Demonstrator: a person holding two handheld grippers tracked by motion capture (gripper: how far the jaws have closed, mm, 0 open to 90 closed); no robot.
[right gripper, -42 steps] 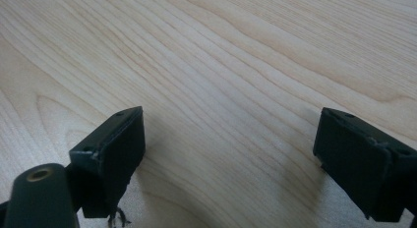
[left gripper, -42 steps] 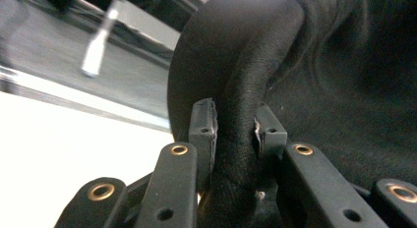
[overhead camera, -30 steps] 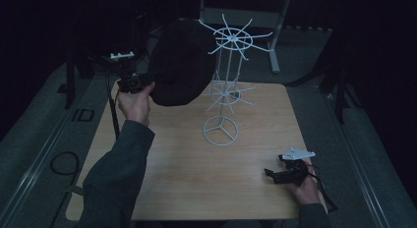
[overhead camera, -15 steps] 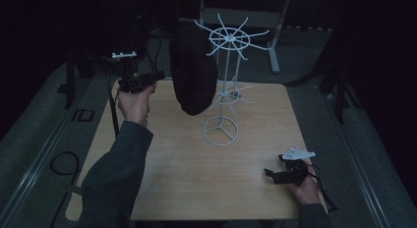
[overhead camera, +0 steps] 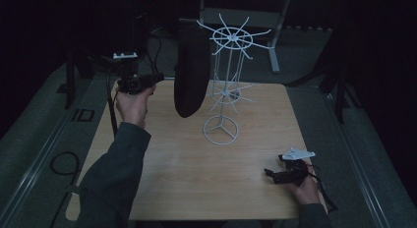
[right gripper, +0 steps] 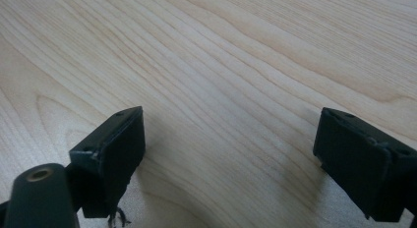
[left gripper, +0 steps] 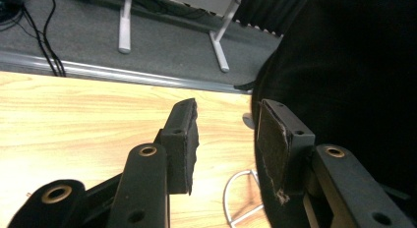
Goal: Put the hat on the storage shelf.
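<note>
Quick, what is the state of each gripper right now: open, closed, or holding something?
Left gripper: open, its fingers just opened; the black hat hangs on the white rack beside it, not gripped.
Right gripper: open, holding nothing, over the wooden table.

The left gripper (overhead camera: 160, 78), raised at arm's length beside the hanging black cap (overhead camera: 192, 71), has just opened its jaws, while the right gripper (overhead camera: 269, 173) rests well away, jaws wide apart.

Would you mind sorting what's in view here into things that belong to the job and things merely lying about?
In the job:
black cap
white wire rack
left gripper, open beside the cap

Lying about:
right gripper, open over the table
floor cables
</note>
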